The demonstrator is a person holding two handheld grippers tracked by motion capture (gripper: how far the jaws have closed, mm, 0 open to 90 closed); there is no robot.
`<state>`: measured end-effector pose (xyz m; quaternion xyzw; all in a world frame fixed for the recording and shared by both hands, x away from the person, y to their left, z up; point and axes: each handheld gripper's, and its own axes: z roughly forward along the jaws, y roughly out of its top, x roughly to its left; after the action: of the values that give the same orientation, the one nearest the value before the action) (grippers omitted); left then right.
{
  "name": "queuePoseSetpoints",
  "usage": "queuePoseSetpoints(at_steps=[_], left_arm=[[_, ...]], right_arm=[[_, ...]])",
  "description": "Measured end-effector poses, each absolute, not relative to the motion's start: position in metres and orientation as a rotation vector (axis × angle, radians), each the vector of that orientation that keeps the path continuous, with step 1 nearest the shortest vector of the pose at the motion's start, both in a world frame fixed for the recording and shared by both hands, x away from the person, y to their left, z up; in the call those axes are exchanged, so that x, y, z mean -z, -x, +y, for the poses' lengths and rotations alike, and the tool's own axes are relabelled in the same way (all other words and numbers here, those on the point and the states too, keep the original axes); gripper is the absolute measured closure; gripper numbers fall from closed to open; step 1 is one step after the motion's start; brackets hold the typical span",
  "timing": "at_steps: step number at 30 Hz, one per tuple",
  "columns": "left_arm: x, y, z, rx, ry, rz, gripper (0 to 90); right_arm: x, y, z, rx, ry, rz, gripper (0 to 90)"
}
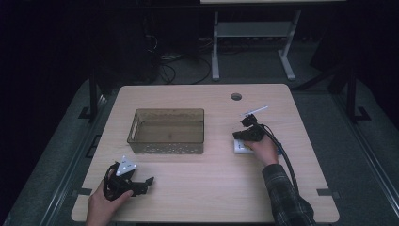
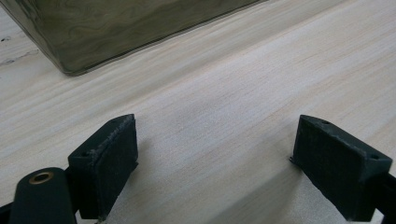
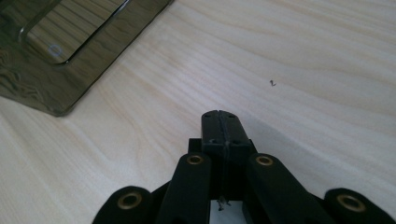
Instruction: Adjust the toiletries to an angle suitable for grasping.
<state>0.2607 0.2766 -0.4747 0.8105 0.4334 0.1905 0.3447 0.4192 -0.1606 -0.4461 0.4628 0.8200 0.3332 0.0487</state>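
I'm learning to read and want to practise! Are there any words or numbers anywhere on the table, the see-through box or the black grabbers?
There are no words or numbers to read here.
White flat thing under the right gripper: too small and blurred to tell.
Bin, table and left gripper: plain.

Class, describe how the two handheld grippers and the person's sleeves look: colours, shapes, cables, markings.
Both are black. The left gripper carries a grey three-cornered plate; its blocky jaw pads have angled tips. The right gripper has brass-coloured rivets on its links and trails a black cable. The right sleeve is dark plaid.
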Motion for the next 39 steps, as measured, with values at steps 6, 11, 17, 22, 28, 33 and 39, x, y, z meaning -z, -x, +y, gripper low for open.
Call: queuePoseSetpoints(at_steps=[6, 11, 17, 22, 28, 33, 39], left_arm=[[0.475, -0.261, 0.277, -0.495, -2.105, 1.126, 12.9], [0.475, -0.261, 0.276, -0.495, -2.102, 1.126, 12.9], [0.475, -0.261, 0.276, -0.495, -2.102, 1.127, 12.9], [0.475, -0.261, 0.276, -0.495, -2.103, 1.127, 12.9], [0.475, -0.261, 0.276, -0.495, -2.103, 1.127, 12.9], [0.475, -0.261, 0.276, -0.495, -2.102, 1.127, 12.9], [0.475, -0.261, 0.276, -0.496, -2.102, 1.126, 12.9]], right_arm=[[0.445, -0.411, -0.159, -1.015, -1.38, 2.526, 89.5], [0.445, -0.402, -0.159, -1.023, -1.367, 2.543, 89.5], [0.445, -0.395, -0.158, -1.032, -1.35, 2.546, 89.5], [0.443, -0.387, -0.159, -1.05, -1.331, 2.55, 89.5], [0.441, -0.375, -0.158, -1.046, -1.3, 2.571, 89.5], [0.441, -0.365, -0.16, -1.052, -1.285, 2.587, 89.5], [0.443, -0.35, -0.165, -1.067, -1.279, 2.6, 89.5]])
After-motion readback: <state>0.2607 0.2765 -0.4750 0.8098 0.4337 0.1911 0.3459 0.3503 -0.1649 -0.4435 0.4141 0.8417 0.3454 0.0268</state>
